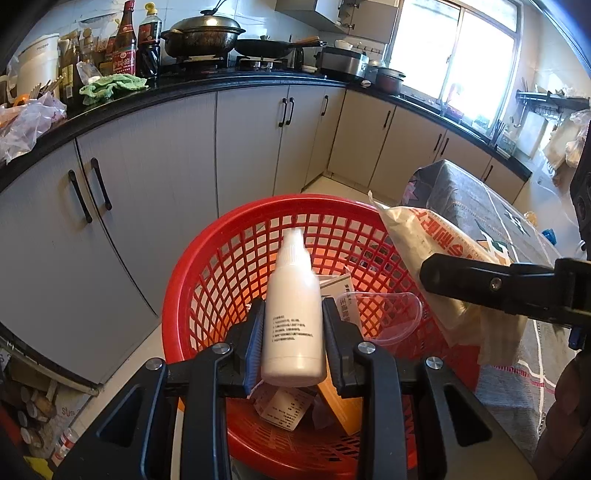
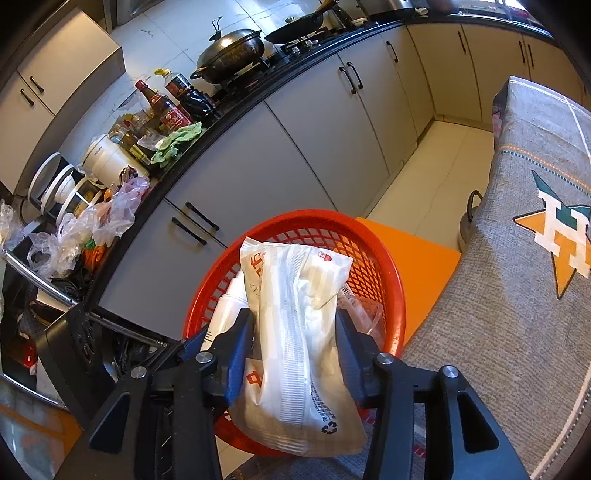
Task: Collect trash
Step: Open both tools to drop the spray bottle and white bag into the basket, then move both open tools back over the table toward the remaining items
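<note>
Left wrist cam: sits just behind the left gripper, looks forward and down along the fingers, close over the red basket. Far field: cabinets, counter, window at far right. The right gripper's finger enters from the right edge.

Right wrist cam: same mount on the right gripper, tilted down, frame rolled so the counter runs diagonally. Table cloth near on the right.

Shared: the basket, white bottle, packet, cabinets, wok, green cloth.
</note>
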`<state>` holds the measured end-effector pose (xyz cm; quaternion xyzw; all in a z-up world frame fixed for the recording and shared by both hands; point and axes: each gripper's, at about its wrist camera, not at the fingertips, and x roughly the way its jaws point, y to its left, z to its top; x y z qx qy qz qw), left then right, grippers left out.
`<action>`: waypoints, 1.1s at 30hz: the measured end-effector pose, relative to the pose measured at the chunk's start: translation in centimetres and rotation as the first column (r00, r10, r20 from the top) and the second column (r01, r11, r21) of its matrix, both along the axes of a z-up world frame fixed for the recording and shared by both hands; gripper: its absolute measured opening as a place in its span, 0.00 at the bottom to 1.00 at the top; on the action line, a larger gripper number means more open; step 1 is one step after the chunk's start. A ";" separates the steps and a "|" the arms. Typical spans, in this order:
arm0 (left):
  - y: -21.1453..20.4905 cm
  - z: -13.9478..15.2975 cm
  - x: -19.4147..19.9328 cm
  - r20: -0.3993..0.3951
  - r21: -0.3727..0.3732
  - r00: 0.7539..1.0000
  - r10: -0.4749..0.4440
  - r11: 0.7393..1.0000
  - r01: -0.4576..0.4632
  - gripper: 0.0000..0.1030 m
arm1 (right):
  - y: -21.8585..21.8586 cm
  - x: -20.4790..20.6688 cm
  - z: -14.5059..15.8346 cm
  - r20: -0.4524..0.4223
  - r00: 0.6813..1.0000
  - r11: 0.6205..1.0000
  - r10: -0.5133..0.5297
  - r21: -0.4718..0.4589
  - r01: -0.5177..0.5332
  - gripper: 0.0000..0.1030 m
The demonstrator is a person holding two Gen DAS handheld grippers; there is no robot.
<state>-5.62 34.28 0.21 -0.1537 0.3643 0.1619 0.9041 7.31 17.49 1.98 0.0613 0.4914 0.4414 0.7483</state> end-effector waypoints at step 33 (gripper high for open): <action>-17.5 9.1 0.4 0.083 0.106 0.937 -0.338 0.938 0.329 0.56 | -21.3 -1.6 8.2 0.100 0.961 0.962 -0.257 0.125 0.244 0.53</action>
